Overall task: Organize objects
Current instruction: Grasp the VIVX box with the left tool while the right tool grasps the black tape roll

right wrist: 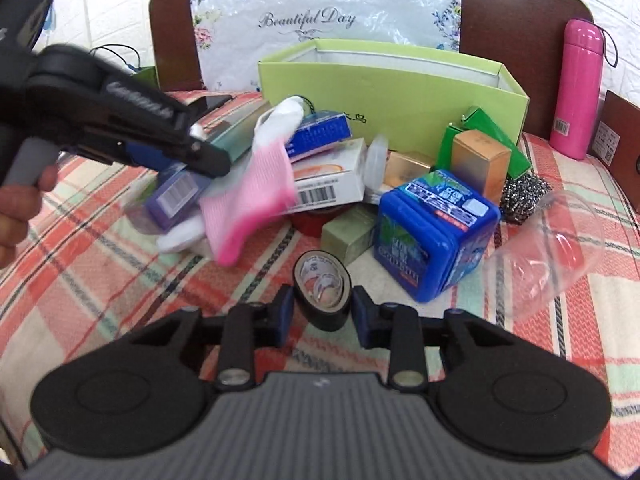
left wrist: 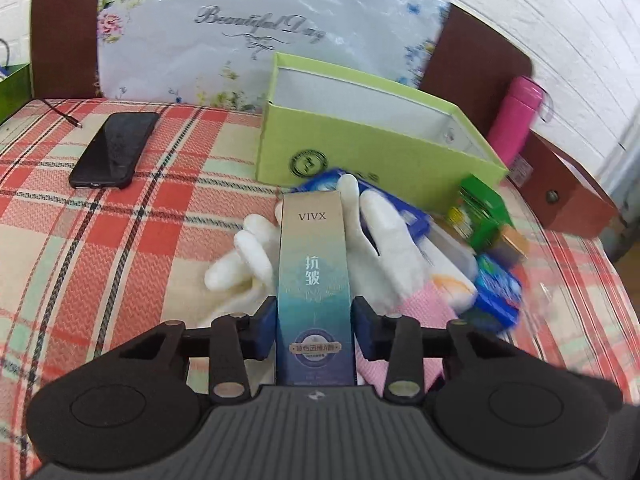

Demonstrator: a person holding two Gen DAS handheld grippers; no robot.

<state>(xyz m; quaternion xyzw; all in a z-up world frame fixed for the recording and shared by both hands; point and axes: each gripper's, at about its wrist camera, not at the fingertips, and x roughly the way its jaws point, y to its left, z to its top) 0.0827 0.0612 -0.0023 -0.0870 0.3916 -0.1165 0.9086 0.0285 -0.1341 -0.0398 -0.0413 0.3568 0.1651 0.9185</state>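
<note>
I've got the left gripper [left wrist: 314,322] clamped on the VIVX carton [left wrist: 314,280], and the right gripper [right wrist: 323,304] pinching the tape roll [right wrist: 323,294]. Both items sit near, over the plaid cloth [left wrist: 120,248]. Green box [right wrist: 400,84] at the far side looks empty, so I'd say nothing's sorted yet. Glove [right wrist: 256,184], blue tin [right wrist: 432,236], cartons and scourer [right wrist: 526,196] are piled in front of it; phone [left wrist: 114,150] far left.

Motion-blurred blue packets [left wrist: 498,300], glove [left wrist: 384,240] partly behind VIVX box [left wrist: 314,280], perhaps touching
</note>
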